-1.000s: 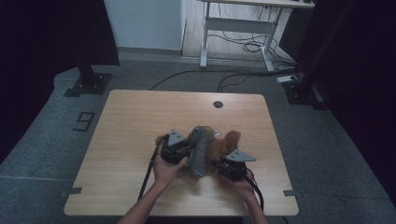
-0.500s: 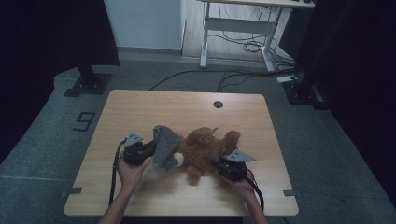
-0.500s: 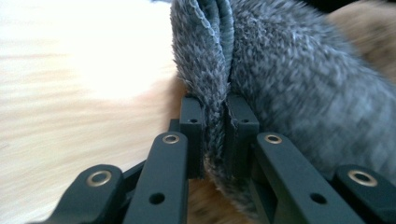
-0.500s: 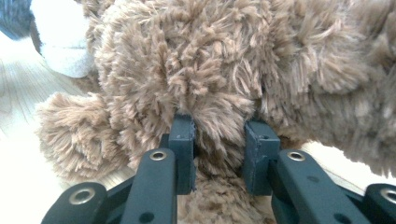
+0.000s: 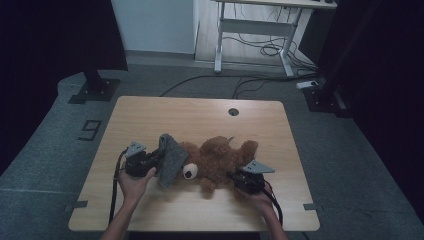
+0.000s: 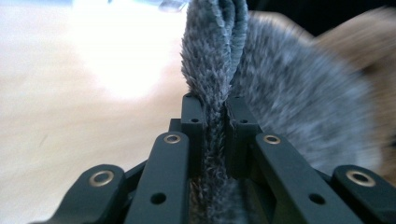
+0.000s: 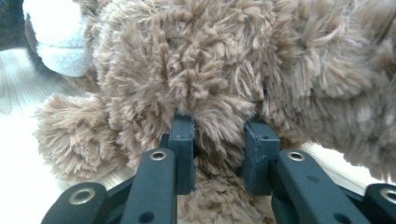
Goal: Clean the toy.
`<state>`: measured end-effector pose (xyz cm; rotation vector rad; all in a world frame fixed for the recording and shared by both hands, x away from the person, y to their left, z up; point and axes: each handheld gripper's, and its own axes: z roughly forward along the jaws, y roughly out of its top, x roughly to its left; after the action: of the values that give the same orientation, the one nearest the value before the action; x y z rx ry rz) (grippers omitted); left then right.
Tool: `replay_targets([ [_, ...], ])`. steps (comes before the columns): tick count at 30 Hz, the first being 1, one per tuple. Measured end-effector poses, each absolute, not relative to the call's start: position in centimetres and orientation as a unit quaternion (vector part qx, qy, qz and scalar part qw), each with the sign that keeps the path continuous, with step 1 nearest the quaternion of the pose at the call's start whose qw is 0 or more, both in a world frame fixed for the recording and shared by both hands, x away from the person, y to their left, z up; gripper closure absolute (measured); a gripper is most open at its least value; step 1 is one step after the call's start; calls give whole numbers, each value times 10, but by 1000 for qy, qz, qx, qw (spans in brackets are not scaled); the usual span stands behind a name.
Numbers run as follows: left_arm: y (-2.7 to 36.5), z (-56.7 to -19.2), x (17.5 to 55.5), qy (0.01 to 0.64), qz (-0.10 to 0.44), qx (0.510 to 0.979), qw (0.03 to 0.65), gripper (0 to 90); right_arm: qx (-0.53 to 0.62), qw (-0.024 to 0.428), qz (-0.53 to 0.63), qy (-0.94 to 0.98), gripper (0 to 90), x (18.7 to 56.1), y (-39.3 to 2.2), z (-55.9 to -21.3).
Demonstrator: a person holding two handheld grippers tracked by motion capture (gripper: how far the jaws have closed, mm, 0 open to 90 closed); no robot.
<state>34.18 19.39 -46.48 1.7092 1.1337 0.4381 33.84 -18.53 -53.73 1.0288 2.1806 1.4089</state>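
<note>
Grey cloth (image 5: pixel 170 159) pinched in left claw (image 5: pixel 157 159), brown teddy bear (image 5: pixel 220 160) clamped by right claw (image 5: pixel 234 176), floor mark "9" (image 5: pixel 89 130)

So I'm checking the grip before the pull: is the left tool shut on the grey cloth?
Shut. The left tool pinches the grey cloth, its fabric squeezed thin between the jaws.

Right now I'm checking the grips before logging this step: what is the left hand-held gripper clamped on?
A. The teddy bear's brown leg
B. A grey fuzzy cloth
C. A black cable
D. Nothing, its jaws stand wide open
B: in the left gripper view the left hand-held gripper has its jaws pinched on a fold of the grey fuzzy cloth, which lies beside the brown teddy bear in the high view.
</note>
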Motion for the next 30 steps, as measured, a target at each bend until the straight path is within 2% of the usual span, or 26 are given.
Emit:
replay_targets([
  [5,156,-433,329,407,174,723,531,806,363,174,497,769,693,338,-185,-537],
  [10,110,-421,325,358,148,746,542,806,362,173,497,769,693,339,-185,-537],
  [16,49,-428,329,322,114,776,530,806,363,172,498,769,693,339,-186,-537],
  [19,21,-443,339,326,99,788,513,806,362,173,498,769,692,339,-186,-537],
  [21,9,-450,345,333,107,792,501,806,362,172,499,769,692,339,-186,-538],
  [25,3,-458,348,336,128,793,491,805,365,171,498,768,693,339,-186,-538],
  [30,24,-457,346,348,144,786,489,806,364,170,499,768,693,339,-186,-539],
])
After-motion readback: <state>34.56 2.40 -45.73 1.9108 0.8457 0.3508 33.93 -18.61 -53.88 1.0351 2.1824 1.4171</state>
